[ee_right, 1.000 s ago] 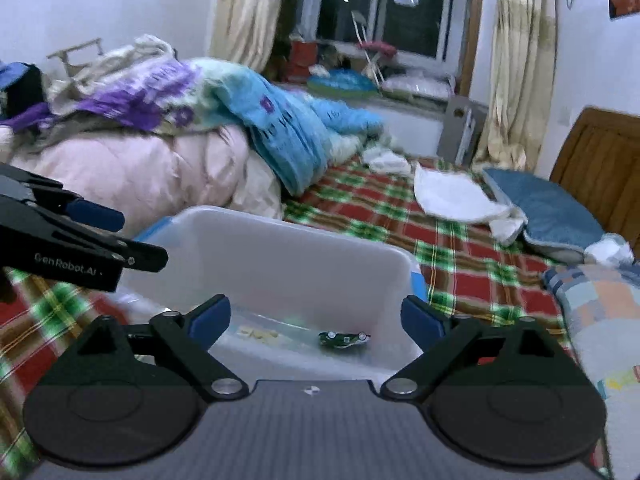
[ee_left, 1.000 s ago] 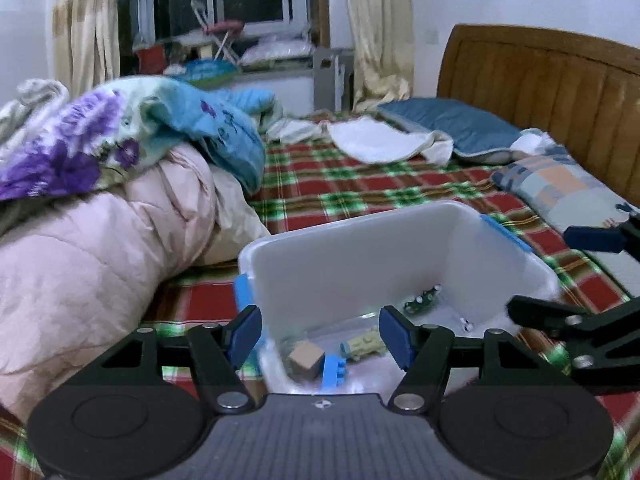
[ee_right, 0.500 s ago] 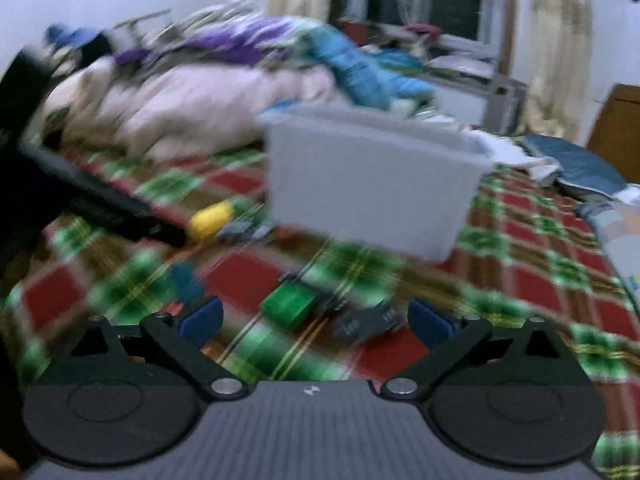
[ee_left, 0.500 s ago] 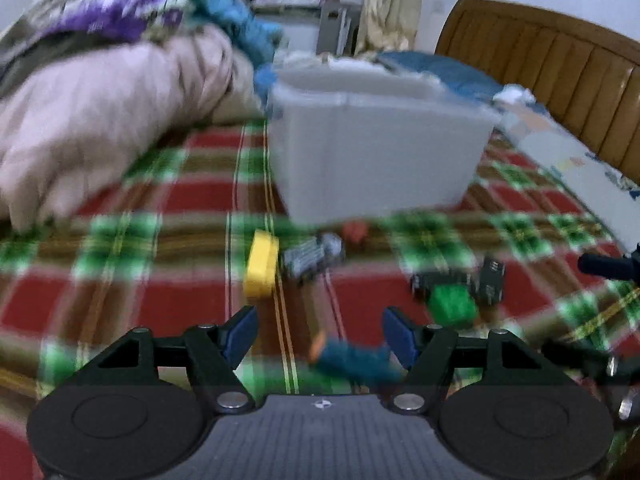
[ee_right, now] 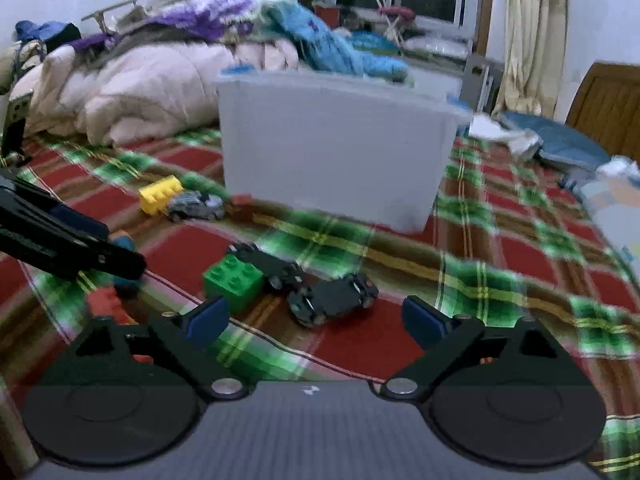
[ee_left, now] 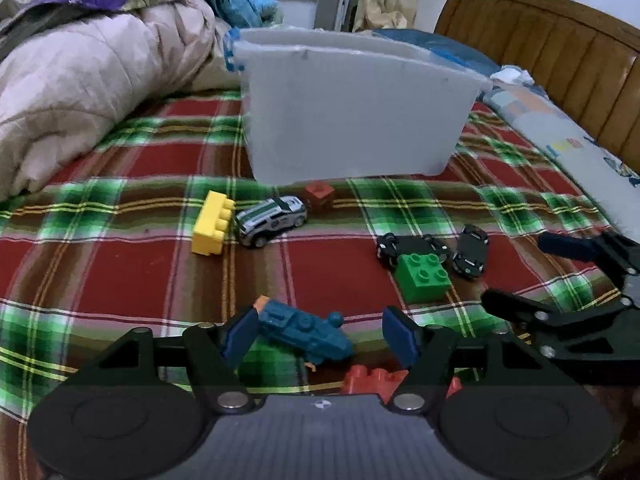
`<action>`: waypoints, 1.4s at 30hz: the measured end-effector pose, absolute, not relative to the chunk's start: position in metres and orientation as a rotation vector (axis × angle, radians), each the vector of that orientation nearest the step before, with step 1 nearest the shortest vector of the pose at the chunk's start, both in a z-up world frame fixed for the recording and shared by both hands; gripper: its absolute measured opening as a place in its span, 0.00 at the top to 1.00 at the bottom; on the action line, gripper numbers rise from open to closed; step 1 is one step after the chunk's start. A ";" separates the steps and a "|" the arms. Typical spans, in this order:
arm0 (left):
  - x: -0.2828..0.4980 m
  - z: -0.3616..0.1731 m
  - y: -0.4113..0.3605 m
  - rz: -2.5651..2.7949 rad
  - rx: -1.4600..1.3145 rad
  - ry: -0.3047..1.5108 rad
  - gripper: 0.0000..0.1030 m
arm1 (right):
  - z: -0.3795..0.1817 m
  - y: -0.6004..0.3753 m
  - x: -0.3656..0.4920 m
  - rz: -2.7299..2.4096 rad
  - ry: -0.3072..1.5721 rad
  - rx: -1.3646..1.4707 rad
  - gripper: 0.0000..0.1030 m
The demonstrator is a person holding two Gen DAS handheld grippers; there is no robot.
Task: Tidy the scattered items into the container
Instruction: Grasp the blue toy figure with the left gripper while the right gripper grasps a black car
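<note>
Container (ee_left: pixel 352 120): white plastic tub on the plaid bedspread (ee_left: pixel 120 264), ahead of both pairs of fingers; interior hidden by the near wall. Left gripper (ee_left: pixel 320 332) spread wide, holding nothing; teal toy vehicle (ee_left: pixel 304 330) between its fingertips, red brick (ee_left: pixel 368 378) just below. Right gripper (ee_right: pixel 316 318) also spread wide, empty; black toy car (ee_right: pixel 332 298) between its tips, green brick (ee_right: pixel 232 280) beside the left one. Pink quilt (ee_left: pixel 80 80) heaped left of the tub, wooden headboard (ee_left: pixel 560 60) at right
</note>
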State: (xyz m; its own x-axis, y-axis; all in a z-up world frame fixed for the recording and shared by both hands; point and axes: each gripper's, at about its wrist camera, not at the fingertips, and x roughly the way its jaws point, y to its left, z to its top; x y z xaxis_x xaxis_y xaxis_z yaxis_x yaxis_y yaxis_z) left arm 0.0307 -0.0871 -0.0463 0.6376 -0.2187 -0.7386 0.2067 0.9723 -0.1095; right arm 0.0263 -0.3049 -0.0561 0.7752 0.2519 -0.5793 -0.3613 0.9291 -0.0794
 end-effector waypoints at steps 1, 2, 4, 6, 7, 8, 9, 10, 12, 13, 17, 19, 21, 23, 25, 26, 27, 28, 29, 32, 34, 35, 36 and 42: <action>0.032 -0.049 -0.087 -0.240 -0.021 0.855 0.30 | -0.059 -0.307 0.030 0.332 0.609 -0.184 0.08; 0.032 -0.051 -0.086 -0.236 -0.032 0.866 0.30 | -0.062 -0.308 0.032 0.328 0.616 -0.179 0.09; 0.032 -0.056 -0.085 -0.226 -0.050 0.885 0.30 | -0.065 -0.309 0.037 0.320 0.626 -0.157 0.09; 0.032 -0.060 -0.084 -0.219 -0.053 0.894 0.30 | -0.065 -0.309 0.040 0.311 0.623 -0.145 0.10; 0.032 -0.061 -0.085 -0.216 -0.051 0.896 0.30 | -0.066 -0.307 0.042 0.304 0.622 -0.149 0.10; 0.032 -0.062 -0.086 -0.213 -0.048 0.898 0.30 | -0.067 -0.306 0.044 0.299 0.625 -0.153 0.10; 0.032 -0.063 -0.087 -0.210 -0.045 0.898 0.30 | -0.069 -0.304 0.046 0.296 0.630 -0.154 0.11; 0.033 -0.063 -0.089 -0.210 -0.041 0.898 0.30 | -0.070 -0.303 0.048 0.292 0.634 -0.153 0.14; 0.035 -0.063 -0.092 -0.207 -0.042 0.896 0.30 | -0.073 -0.301 0.053 0.282 0.644 -0.156 0.16; 0.036 -0.064 -0.093 -0.206 -0.040 0.895 0.30 | -0.074 -0.300 0.054 0.277 0.650 -0.154 0.19; 0.044 -0.067 -0.100 -0.193 -0.038 0.882 0.30 | -0.076 -0.301 0.058 0.264 0.663 -0.116 0.26; 0.048 -0.068 -0.102 -0.191 -0.039 0.875 0.30 | -0.076 -0.301 0.061 0.250 0.665 -0.102 0.29; 0.050 -0.068 -0.103 -0.194 -0.042 0.867 0.31 | -0.076 -0.302 0.063 0.234 0.668 -0.074 0.31; 0.049 -0.069 -0.103 -0.204 -0.031 0.856 0.33 | -0.076 -0.303 0.066 0.224 0.672 -0.045 0.33; 0.046 -0.069 -0.099 -0.213 -0.028 0.849 0.38 | -0.077 -0.302 0.067 0.215 0.676 -0.030 0.34; 0.045 -0.069 -0.097 -0.216 -0.032 0.848 0.40 | -0.077 -0.301 0.068 0.214 0.678 -0.026 0.35; 0.044 -0.069 -0.095 -0.216 -0.036 0.848 0.44 | -0.078 -0.300 0.067 0.215 0.679 -0.026 0.38; 0.043 -0.068 -0.092 -0.215 -0.044 0.850 0.46 | -0.078 -0.298 0.066 0.218 0.679 -0.031 0.37; 0.042 -0.068 -0.090 -0.216 -0.054 0.851 0.47 | -0.079 -0.296 0.065 0.221 0.677 -0.037 0.37; 0.042 -0.068 -0.090 -0.213 -0.059 0.846 0.47 | -0.078 -0.295 0.064 0.225 0.673 -0.037 0.38; 0.044 -0.069 -0.092 -0.211 -0.062 0.843 0.47 | -0.077 -0.297 0.064 0.222 0.671 -0.030 0.38; 0.045 -0.068 -0.093 -0.211 -0.064 0.842 0.47 | -0.077 -0.297 0.064 0.216 0.671 -0.032 0.38; 0.045 -0.068 -0.094 -0.210 -0.064 0.842 0.47 | -0.077 -0.297 0.063 0.208 0.674 -0.038 0.37; 0.037 -0.064 -0.080 -0.180 -0.091 0.835 0.47 | -0.072 -0.296 0.055 0.178 0.671 -0.055 0.21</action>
